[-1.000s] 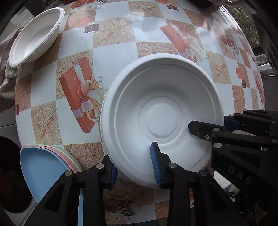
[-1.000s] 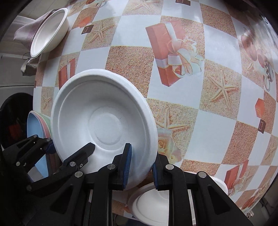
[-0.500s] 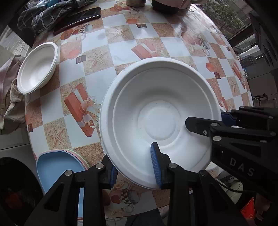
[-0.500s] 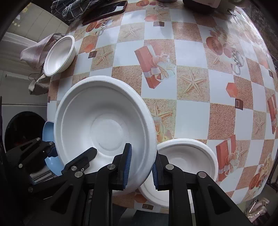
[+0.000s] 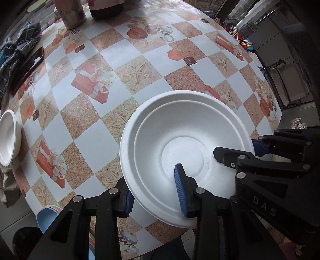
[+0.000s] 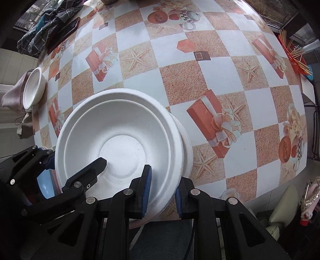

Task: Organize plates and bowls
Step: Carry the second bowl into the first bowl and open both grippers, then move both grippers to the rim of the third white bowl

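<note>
Both grippers hold one large white bowl (image 5: 184,140) above the round table. My left gripper (image 5: 156,190) is shut on its near-left rim. My right gripper (image 6: 162,188) is shut on its near-right rim, and it also shows in the left wrist view (image 5: 236,150). In the right wrist view the bowl (image 6: 120,138) hangs over a second white bowl (image 6: 187,144), whose rim shows at its right edge. A small white bowl (image 5: 9,138) sits at the table's left edge, also seen in the right wrist view (image 6: 33,90). Stacked coloured plates (image 5: 48,216), blue on top, lie at the near-left edge.
The table (image 5: 140,66) has a checked cloth with gift-box and starfish prints. A phone (image 6: 62,34) and a plaid cloth (image 6: 46,24) lie at the far left. A metal cup (image 5: 70,12) and a dark pot (image 5: 106,8) stand at the back. A stick holder (image 6: 296,58) stands far right.
Both grippers carried the large bowl to the right, over the second white bowl. The small bowl and coloured plates slid further left in view.
</note>
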Demonstrator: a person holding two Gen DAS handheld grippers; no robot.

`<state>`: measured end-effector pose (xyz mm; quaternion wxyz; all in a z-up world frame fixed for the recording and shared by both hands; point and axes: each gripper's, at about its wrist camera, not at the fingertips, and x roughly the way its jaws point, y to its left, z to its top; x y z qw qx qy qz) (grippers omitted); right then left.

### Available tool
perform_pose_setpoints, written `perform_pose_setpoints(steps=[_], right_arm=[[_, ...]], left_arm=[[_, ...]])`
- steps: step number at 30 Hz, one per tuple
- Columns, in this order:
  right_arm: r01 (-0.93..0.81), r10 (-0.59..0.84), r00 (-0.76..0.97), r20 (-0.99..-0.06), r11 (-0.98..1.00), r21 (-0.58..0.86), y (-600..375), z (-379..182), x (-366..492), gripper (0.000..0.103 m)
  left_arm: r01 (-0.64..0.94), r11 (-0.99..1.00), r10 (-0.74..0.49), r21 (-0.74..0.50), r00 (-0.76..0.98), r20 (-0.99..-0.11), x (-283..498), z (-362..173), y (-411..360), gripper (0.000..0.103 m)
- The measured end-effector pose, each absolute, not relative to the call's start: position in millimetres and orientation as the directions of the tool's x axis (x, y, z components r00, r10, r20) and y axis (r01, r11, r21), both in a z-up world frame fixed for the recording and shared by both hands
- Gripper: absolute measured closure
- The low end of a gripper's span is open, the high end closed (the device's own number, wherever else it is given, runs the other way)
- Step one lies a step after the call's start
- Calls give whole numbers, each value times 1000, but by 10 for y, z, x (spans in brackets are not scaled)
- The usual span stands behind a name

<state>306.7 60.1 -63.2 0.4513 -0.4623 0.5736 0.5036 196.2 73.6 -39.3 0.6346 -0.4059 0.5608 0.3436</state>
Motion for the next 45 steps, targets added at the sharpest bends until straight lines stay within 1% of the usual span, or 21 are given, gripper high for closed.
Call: perform_pose_setpoints(steps=[5,8,10,11,13,14,15,16,21,24,27,34,40,45], right_arm=[[-982,-76,-164,-984,103,156,600,-698,3184,79],[-980,-70,-173,-982,116,165,620,-696,3211,79],[-979,-67,-177,-982,118,168,632,-683,3209,79],[-979,-69,-173,-983,119,164,639,-677,3207,79],[-981,-71,-161,-984,121,152,651,-665,3222,68],[-981,-66,-159,-985,125,150,662,-648,3237,46],[-980,-56,-158,-986,131,150,676,-622,3264,27],[-978,-41,-160,-986,140,153,671,-594,3293,22],[-973,-26,-125,-992,197,117,735,-512,3427,21],[-965,-21,-148,-989,222,140,797,-455,3428,21],[-968,-6,-168,-986,192,163,911,-361,3270,21],[-971,13,-238,-971,34,238,1342,-132,2475,21],[-954,-33,-280,-959,-105,282,1710,-128,1604,21],[-943,-40,-285,-958,-165,288,1999,-198,1021,21]], left_arm=[[-879,457,-38,-137,134,-990,2066,-469,754,65],[-878,459,-50,-136,127,-991,2046,-507,748,60],[-883,451,-54,-127,115,-992,1997,-523,740,44],[-887,444,-54,-128,116,-992,1957,-520,736,42],[-893,427,-60,-143,130,-990,1861,-509,741,39],[-898,414,-60,-149,136,-989,1798,-498,747,39],[-903,400,-59,-155,143,-988,1734,-486,755,37],[-909,383,-56,-162,153,-987,1662,-466,764,35],[-944,268,-17,-191,193,-981,1222,-348,796,32],[-961,209,18,-180,188,-982,986,-283,787,31],[-973,154,47,-175,184,-982,776,-200,781,31],[-986,23,133,-166,168,-977,251,33,960,31],[-978,-121,209,-172,144,-967,-360,238,1214,31],[-964,-240,256,-111,47,-966,-908,285,1458,29]])
